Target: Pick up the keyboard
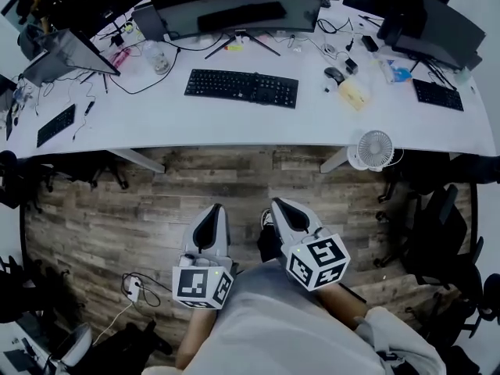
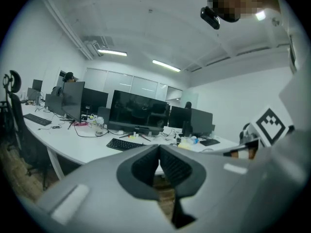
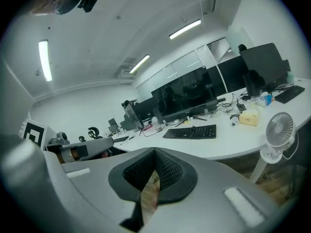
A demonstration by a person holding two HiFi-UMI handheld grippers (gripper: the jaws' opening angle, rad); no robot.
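Nearest me, the left gripper (image 1: 212, 211) and right gripper (image 1: 280, 206) hang low by the body over the wooden floor (image 1: 117, 209). Each has its jaws pressed together on nothing, a resting posture, I judge, with the reach not begun. The keyboard (image 1: 241, 87) lies flat mid-desk, well ahead, below the monitor (image 1: 234, 10). Bare desk (image 1: 234, 127) borders its front and both ends, leaving room to approach. A mouse (image 1: 334, 74) and yellow box (image 1: 353, 94) sit rightward, and a fan (image 1: 375, 149) stands by the desk's front edge.
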